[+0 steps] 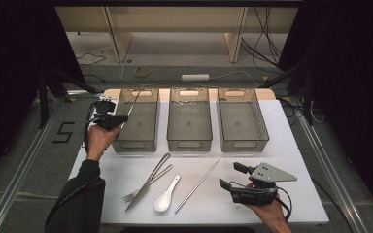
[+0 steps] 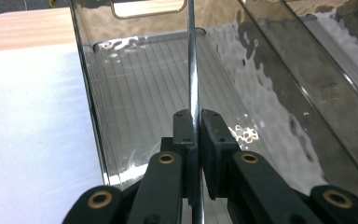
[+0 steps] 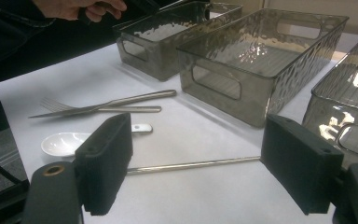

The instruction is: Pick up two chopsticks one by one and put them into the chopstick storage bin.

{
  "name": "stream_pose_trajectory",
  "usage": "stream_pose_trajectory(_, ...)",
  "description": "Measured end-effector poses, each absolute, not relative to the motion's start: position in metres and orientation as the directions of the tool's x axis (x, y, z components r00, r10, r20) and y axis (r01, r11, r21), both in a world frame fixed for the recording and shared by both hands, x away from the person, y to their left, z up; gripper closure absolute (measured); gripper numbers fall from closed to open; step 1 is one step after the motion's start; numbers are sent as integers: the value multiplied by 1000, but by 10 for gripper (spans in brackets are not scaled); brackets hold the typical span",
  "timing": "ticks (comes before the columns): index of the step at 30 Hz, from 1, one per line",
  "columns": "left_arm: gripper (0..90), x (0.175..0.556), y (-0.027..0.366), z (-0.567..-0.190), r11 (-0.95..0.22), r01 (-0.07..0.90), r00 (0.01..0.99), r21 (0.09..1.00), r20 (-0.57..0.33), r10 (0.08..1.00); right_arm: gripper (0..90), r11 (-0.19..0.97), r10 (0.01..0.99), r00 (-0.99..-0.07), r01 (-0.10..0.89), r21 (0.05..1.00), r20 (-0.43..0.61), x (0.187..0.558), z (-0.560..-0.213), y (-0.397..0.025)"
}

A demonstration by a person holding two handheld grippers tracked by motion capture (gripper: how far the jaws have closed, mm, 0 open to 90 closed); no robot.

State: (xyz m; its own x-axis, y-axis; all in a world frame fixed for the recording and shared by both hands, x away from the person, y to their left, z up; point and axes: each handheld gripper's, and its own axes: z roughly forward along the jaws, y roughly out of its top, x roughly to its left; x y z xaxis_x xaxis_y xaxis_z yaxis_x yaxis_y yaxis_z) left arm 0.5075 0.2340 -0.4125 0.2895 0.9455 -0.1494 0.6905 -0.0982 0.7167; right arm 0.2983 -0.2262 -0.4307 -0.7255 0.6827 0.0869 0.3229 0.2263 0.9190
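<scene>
One chopstick [image 2: 192,70] is clamped upright in my left gripper [image 2: 196,122] over the left bin [image 1: 136,121]; my right gripper [image 3: 196,161] gapes wide above the other chopstick [image 3: 191,164] on the table [image 1: 291,150].

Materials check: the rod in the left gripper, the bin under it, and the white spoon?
Rod: looks like polished metal, likely steel; thin, silver, mirror-bright. The left gripper is shut on it.
Bin: seems to be clear smoky-grey plastic; see-through, with rippled glossy walls and a ribbed floor.
Spoon: probably glazed ceramic or glossy plastic; opaque white and smooth. The look leaves that open.
</scene>
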Motion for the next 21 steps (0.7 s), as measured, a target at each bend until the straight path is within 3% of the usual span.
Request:
stream_pose_trajectory(3,826,508,233,-412,-104,692,294,714,-147,945,258,224,681,-726,323,919,89,299,-431,-226)
stream_pose_trajectory(13,444,496,219,-396,-111,693,344,712,-191,919,258,223,678,-730,317,922,87,298,-430,-226)
stream_pose_trajectory(16,367,489,213,-388,-88,704,370,705,-258,892,258,224,678,-730,316,922,86,298,-429,-226)
stream_pose_trajectory(21,276,472,195,-376,-122,697,431,707,-277,859,258,224,676,-732,314,923,85,297,-428,-226)
